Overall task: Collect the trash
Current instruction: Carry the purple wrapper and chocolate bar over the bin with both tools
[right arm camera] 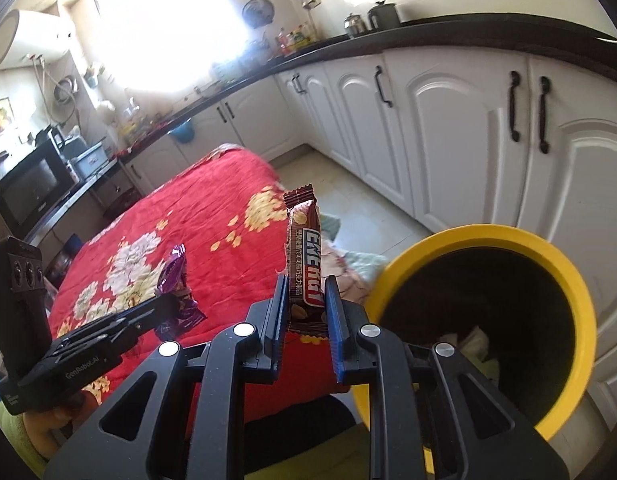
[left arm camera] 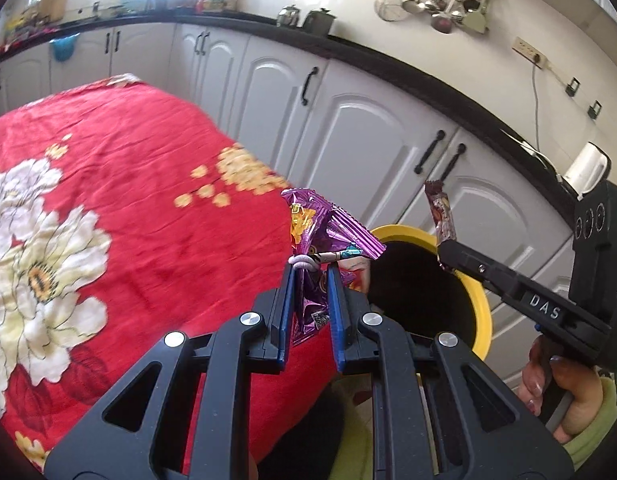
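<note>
Two hand-held grippers each carry a piece of trash beside a yellow-rimmed bin in a kitchen. In the left wrist view, the left gripper (left arm camera: 311, 270) has its jaws drawn narrow and clamped on a crumpled purple snack wrapper (left arm camera: 328, 236), which rises above the blue pads with a pale hair tie (left arm camera: 304, 262) looped at the left fingertip. The yellow bin (left arm camera: 482, 304) sits at about three o'clock from that wrapper, its dark mouth open just beyond the edge of the red floral cloth (left arm camera: 120, 184). At two o'clock, the right gripper (left arm camera: 448, 256) pinches a brown snack bar wrapper (left arm camera: 442, 216), held upright over the bin's rim; a hand (left arm camera: 564, 392) in a green sleeve grips its handle.

In the right wrist view, the right gripper (right arm camera: 306, 286) holds the brown snack bar wrapper (right arm camera: 304, 248) upright between narrow jaws. The bin (right arm camera: 580, 292) lies at three o'clock, pale scraps inside. The left gripper (right arm camera: 170, 304), at nine o'clock, holds the purple wrapper (right arm camera: 174, 272) over the cloth (right arm camera: 212, 216). White cabinets (right arm camera: 448, 128) line the wall behind.
</note>
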Tool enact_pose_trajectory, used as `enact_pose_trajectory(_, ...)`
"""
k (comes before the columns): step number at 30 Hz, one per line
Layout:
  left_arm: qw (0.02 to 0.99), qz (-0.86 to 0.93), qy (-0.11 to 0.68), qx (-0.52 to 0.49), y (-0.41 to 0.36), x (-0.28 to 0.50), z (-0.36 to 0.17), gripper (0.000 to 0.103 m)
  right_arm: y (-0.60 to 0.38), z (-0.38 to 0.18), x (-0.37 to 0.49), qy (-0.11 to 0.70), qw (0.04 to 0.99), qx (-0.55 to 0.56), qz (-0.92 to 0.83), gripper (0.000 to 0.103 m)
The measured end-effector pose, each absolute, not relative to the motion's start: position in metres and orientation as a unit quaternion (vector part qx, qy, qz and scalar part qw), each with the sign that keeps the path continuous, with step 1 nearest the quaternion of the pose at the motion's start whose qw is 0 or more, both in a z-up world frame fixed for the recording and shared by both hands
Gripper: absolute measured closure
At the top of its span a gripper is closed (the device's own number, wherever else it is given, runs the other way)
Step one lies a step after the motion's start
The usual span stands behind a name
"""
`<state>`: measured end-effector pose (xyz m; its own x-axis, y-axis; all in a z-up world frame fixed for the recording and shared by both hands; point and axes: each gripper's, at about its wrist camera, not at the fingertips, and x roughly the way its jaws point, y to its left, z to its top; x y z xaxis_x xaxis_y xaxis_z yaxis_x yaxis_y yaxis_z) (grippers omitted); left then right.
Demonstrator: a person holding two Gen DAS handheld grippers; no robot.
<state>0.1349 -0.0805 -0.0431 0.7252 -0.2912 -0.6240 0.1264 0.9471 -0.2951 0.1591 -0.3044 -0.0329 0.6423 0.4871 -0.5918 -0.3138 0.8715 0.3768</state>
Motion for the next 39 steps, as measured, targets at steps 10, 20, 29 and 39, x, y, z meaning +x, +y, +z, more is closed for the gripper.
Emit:
enact_pose_trajectory(10, 0.921, -0.146, 0.347, -0.101, -0.122, 0.147, -0.030, 0.093, -0.348, -0.036, 0.149, 0.351, 0.907, 0.142, 0.184, 0.085)
enact_pose_trajectory(20, 0.922, -0.167, 0.339, -0.086, -0.154, 0.157, -0.022, 0.093, -0.387, -0.043, 0.141, 0.342, 0.916, 0.151, 0.143, 0.085)
enact_pose_trajectory(29, 0.919, -0.187, 0.340, -0.071, -0.182, 0.166, -0.025, 0.093, -0.416, -0.055, 0.137, 0.343, 0.918, 0.166, 0.112, 0.085)
enact_pose_trajectory(39, 0.910, -0.205, 0.356, -0.052, -0.212, 0.181, -0.038, 0.092, -0.436, -0.073, 0.129, 0.351, 0.920, 0.159, 0.077, 0.085)
